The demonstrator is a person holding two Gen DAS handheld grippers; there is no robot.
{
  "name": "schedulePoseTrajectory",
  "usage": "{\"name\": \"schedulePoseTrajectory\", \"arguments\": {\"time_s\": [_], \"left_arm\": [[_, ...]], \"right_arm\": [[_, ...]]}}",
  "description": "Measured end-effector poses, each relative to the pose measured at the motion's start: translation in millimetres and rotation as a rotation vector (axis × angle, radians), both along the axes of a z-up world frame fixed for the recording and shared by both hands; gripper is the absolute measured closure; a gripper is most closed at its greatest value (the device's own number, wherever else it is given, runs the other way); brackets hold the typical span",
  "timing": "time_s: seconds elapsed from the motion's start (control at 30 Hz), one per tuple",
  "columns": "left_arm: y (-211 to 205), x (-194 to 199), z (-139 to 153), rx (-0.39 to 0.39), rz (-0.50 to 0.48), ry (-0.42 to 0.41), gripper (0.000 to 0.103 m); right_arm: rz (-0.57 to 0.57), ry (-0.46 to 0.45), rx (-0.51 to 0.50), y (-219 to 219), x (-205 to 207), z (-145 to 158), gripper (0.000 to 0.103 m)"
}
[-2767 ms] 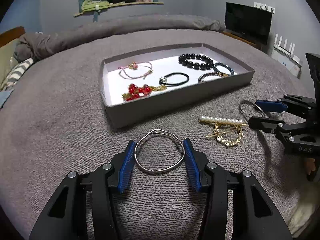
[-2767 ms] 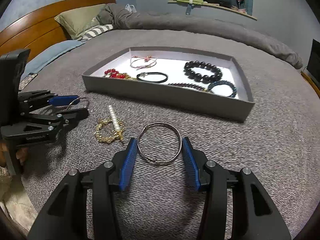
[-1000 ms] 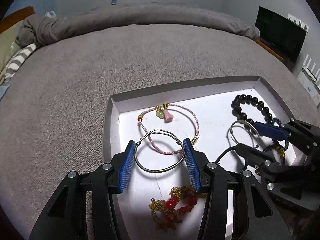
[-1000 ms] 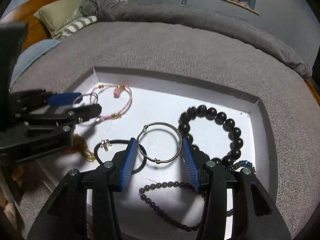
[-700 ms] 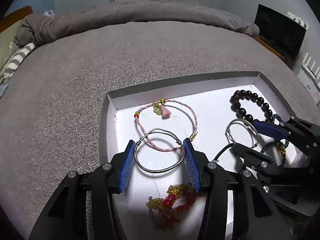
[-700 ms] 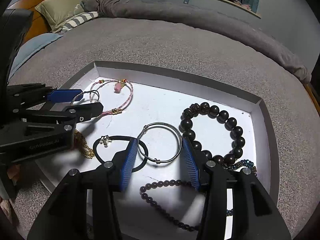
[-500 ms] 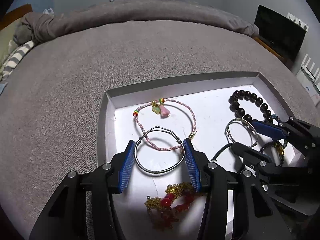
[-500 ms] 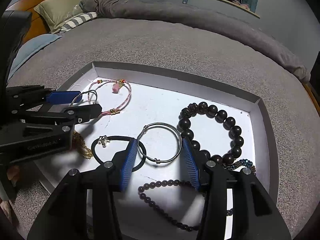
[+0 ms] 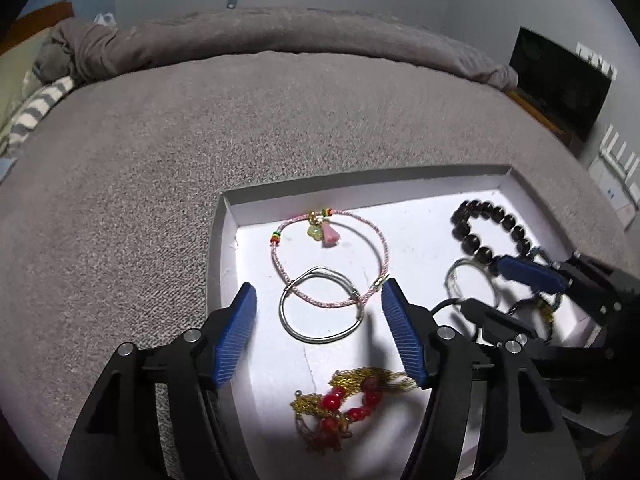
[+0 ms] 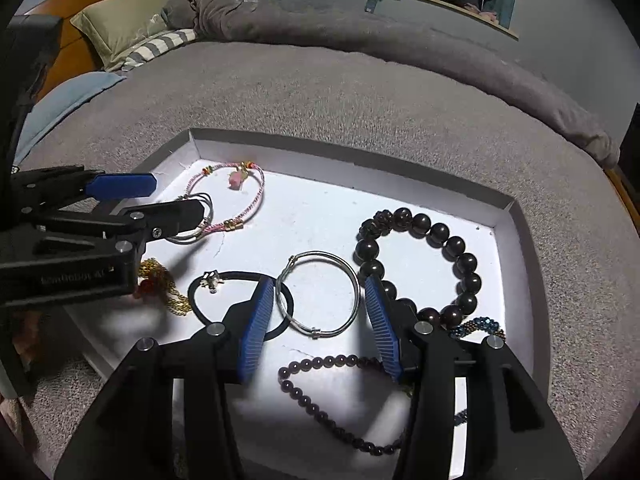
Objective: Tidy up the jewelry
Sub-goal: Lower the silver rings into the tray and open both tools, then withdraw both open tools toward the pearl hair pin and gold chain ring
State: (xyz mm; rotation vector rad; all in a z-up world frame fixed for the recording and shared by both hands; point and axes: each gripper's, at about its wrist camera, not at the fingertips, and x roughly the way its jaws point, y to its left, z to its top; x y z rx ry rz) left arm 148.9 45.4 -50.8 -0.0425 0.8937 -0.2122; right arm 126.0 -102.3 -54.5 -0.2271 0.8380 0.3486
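Near the left wall of the shallow grey tray, my left claw has just been opening, releasing its thin silver wire bangle onto the white floor. My right claw grips the second silver bangle, awaiting placement.

A white shallow tray holds the jewelry. One silver bangle lies flat near the tray's left wall, overlapping a pink cord bracelet with a tassel. A second silver bangle sits mid-tray, beside a dark beaded bracelet and over a black hair tie.
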Motion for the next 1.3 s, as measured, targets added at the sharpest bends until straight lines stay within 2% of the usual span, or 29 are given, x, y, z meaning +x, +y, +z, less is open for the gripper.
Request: {"name": "schedulePoseTrajectory", "arguments": {"time_s": [0.07,0.27,0.47,0.6,0.67,0.93,1.3], "left_arm": [[4,-3,6,-0.023,0.008,-0.015,0.029],[7,-18,24,-0.051,0.004,-0.059,0.026],[3,-39,43,-0.018,0.011,-0.117,0.023],[4,-58,55,0.007,0.025,-0.164,0.02],[4,-65,58,0.014,0.031,-0.182,0.016],[4,-90,60,0.049,0.045,-0.225,0.012],[2,-129,54,0.074,0.013,-0.253,0.011]], "right_arm": [[0.006,-0.022,0.011,-2,-6,6,0.041],[0.005,-0.068,0.014,-8,-23,18,0.036],[-0.035,-0.116,0.024,-20,-38,28,0.025],[-0.069,-0.132,0.042,-34,-49,34,0.022],[-0.086,-0.14,0.062,-42,-56,38,0.017],[-0.141,-0.168,0.13,-76,-86,46,0.006],[-0.182,-0.189,0.143,-104,-120,43,0.006]]}}
